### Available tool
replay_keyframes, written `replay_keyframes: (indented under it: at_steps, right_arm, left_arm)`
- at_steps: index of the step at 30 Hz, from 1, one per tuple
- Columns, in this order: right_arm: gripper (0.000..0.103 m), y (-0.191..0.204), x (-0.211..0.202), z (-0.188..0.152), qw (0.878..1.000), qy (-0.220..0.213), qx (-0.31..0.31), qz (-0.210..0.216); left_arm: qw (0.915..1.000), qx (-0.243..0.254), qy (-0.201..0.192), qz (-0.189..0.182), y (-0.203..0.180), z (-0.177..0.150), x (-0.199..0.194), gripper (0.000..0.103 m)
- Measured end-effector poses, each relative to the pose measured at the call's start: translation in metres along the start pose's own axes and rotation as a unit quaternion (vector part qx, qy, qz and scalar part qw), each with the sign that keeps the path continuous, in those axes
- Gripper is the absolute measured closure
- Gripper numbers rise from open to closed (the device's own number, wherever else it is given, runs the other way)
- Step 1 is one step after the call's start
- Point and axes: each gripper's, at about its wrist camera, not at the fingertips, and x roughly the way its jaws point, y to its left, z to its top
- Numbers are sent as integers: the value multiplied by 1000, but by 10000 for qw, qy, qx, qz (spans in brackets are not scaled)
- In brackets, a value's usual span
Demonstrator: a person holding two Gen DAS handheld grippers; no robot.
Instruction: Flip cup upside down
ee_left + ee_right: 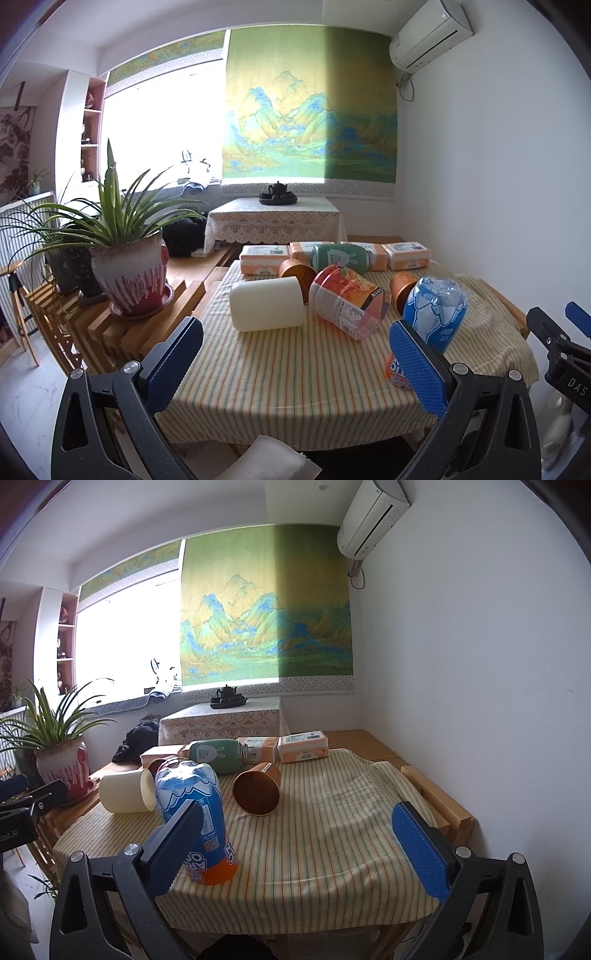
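Several cups lie on their sides on the striped tablecloth (pixel 295 376): a cream cup (pixel 266 304) (pixel 125 792), a clear cup with orange print (pixel 347 299), and two orange paper cups (pixel 295 271) (pixel 400 290), one with its mouth toward the right wrist camera (pixel 258 788). A blue cup (pixel 436 306) (pixel 184 786) stands upside down, orange rim on the cloth. My left gripper (pixel 295 326) is open and empty, short of the cream and clear cups. My right gripper (pixel 297 806) is open and empty, its left finger (pixel 173 845) in front of the blue cup.
A green bottle (pixel 340 258) (pixel 214 755) lies before tissue packs (pixel 264 258) (pixel 303 747) at the table's far edge. Potted plants (pixel 129 273) stand on a wooden rack to the left. A white wall is close on the right. Bare cloth spans the table's right half (pixel 351 812).
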Motion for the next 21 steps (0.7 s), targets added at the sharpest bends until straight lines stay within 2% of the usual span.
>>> replay_keyframes:
  at_steps: [21]
  right_arm:
    - [2,2,-3,1,10000,-9,-1,7]
  left_arm:
    - [9998,-98,-21,152,6,0,-3,1]
